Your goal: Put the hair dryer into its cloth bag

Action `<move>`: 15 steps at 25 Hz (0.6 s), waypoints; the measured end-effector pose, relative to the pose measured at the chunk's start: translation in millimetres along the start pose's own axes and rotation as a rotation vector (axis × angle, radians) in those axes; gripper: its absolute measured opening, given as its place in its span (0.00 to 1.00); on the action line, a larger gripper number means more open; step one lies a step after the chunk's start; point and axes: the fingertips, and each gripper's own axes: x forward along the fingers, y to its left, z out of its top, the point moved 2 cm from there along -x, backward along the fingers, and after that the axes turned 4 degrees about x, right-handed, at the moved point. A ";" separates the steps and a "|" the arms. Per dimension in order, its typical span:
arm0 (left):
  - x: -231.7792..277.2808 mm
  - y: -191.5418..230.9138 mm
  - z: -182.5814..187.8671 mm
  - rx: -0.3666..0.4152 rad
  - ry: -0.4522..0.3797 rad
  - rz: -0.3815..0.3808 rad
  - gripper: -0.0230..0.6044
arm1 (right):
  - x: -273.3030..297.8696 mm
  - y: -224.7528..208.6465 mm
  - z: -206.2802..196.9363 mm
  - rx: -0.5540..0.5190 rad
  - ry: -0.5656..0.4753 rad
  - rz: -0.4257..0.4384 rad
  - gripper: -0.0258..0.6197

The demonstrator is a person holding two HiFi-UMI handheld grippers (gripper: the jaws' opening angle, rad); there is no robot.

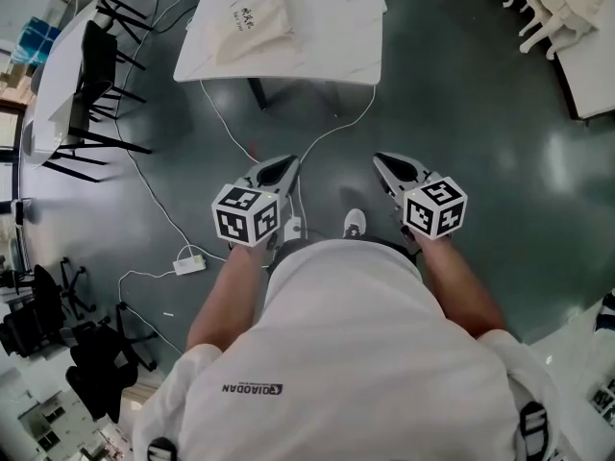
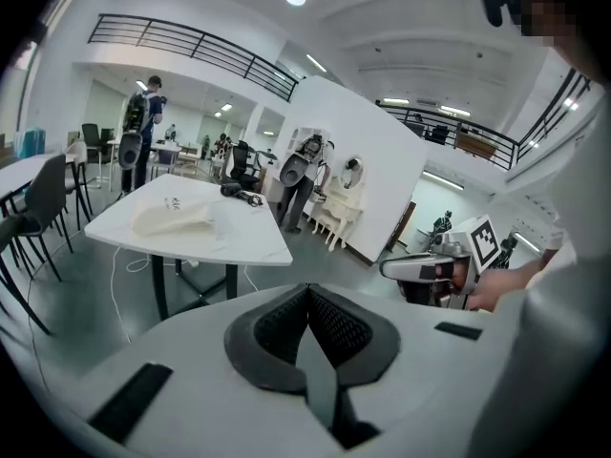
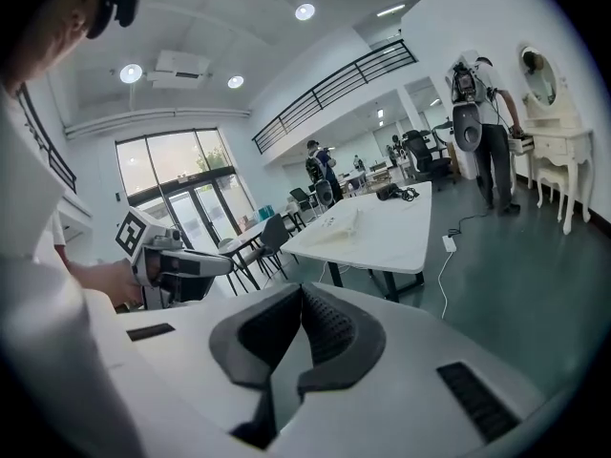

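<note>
Bag point(image 1: 248, 27) cream, lying flat on white table point(image 1: 336, 56), upper left.
Its dark print is too small to read; shirt point(image 1: 336, 353) reads QIAODAN. Left tongs point(image 1: 290, 160) and right tongs point(image 1: 379, 157) pressed together, empty.

I'm looking at a white table point(image 1: 336, 51) with black chairs point(image 1: 96, 65) standing left of it. A power strip point(image 1: 188, 263) is lying on the grey floor point(image 1: 480, 133), white cables point(image 1: 154, 195) trailing across it. A person point(image 3: 482, 132) is standing by a white dressing table point(image 3: 558, 146).
</note>
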 end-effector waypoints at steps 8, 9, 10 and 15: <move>29.4 -5.4 16.2 0.019 0.025 0.035 0.08 | 1.0 -40.9 20.2 0.011 -0.014 0.017 0.08; 30.8 -4.6 18.3 0.020 0.027 0.038 0.08 | 0.9 -41.9 20.0 0.016 -0.012 0.020 0.08; 32.9 -2.9 21.3 0.018 0.025 0.042 0.08 | 1.8 -43.3 19.6 0.016 -0.008 0.023 0.08; 42.8 5.8 28.2 0.008 0.021 0.049 0.08 | 11.9 -55.4 18.0 0.023 0.019 0.024 0.08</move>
